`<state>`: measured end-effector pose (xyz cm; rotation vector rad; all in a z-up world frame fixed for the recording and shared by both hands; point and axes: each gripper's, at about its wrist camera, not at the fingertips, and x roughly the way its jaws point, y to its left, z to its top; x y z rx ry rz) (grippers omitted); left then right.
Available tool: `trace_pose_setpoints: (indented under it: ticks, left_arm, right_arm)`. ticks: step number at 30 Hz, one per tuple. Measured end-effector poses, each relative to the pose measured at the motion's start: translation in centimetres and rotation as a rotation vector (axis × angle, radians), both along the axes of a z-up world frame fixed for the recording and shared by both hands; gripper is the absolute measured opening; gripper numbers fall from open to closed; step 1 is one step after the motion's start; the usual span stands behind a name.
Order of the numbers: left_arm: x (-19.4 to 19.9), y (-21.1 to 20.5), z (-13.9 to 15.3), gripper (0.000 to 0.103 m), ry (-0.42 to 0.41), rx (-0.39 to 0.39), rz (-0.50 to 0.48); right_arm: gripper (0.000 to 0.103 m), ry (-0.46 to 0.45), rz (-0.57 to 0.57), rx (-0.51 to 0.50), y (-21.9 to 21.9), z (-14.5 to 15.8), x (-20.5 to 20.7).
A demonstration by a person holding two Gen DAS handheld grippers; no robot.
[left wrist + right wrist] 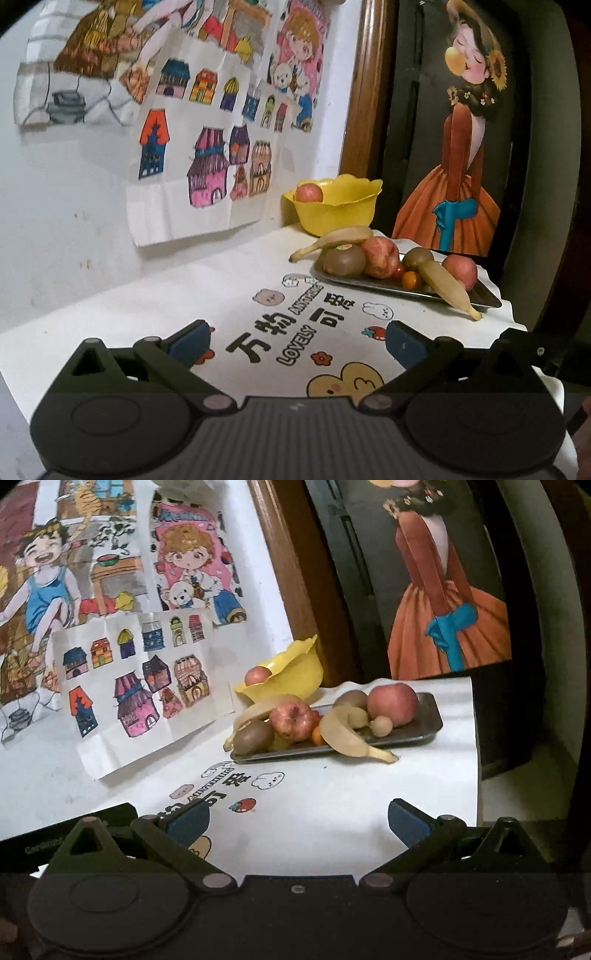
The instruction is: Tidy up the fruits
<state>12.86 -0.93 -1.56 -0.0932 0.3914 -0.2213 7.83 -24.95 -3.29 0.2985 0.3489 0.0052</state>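
Fruits (pixel 295 720) heaped on tray (pixel 430 716); longan-like fruit (pixel 381 726) in right view only.

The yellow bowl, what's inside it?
Inside the yellow bowl you can see one red apple poking above the rim on the side nearest the drawings. The bowl's wall hides everything lower down, so whether more fruit sits underneath cannot be seen.

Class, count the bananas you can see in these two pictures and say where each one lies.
2. One banana lies across the front of the metal tray, its tip over the front edge. The other banana lies behind the fruit pile, beside the yellow bowl. Others could be hidden underneath.
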Motion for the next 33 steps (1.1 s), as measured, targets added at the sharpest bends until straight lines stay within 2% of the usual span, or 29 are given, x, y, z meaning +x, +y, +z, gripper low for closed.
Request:
trace_pose_setpoints:
  ticks: [11, 21, 33]
  left_arm:
    - [0.19, -0.53, -0.12, 0.103, 0.016, 0.034, 0.005]
    - [-0.15, -0.75, -0.08, 0.103, 0.0, 0.049, 0.019]
    - [-0.16, -0.66, -0.11, 0.103, 0.003, 0.039, 0.022]
  right_arm:
    - [0.102, 0.004, 0.013, 0.061, -0.83, -0.27, 0.05]
    - [0.102, -0.027, -0.028, 0.005, -0.15, 0.0, -0.49]
    - [0.102, -0.027, -0.033, 0.004, -0.08, -0.01, -0.4]
